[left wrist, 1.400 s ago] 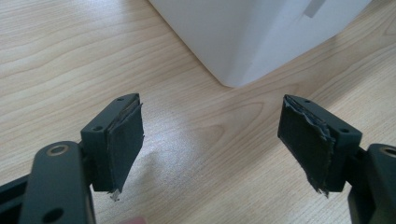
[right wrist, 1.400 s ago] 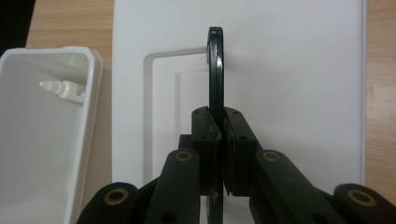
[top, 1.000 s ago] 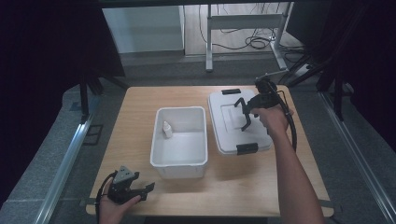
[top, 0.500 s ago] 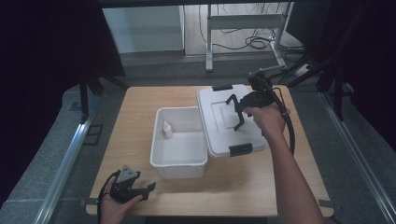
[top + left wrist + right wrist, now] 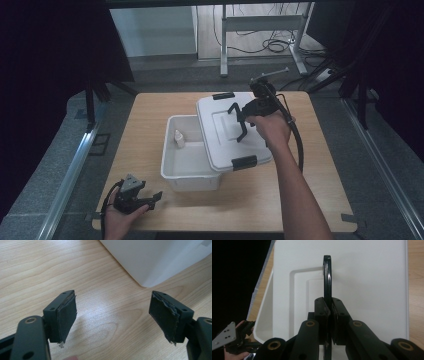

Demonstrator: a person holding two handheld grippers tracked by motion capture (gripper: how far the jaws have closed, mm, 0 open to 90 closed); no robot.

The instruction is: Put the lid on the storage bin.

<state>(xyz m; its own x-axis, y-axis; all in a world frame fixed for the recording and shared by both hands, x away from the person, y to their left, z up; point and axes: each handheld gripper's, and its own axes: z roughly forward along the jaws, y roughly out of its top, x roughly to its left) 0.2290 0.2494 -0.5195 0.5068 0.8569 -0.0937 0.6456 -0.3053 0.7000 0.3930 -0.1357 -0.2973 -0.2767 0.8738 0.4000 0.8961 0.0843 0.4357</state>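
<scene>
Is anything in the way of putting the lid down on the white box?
Nothing visible blocks it. The lid, held by its black handle in the right gripper, partly overlaps the box. A small bottle stands inside, below the rim.

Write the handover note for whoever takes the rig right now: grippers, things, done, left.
Right gripper: shut on the lid's black handle, holding the white lid tilted, partly over the bin's right side.
Left gripper: open, holding nothing, low over the table at its near left corner, by the bin's corner.
Bin: white, mid-table, partly uncovered, with a small white bottle standing at its far left inside.
Done: lid gripped and brought to the bin.
Left, most likely: line the lid up over the bin, lower it, then close the black latches. The left gripper could steady the bin.
</scene>
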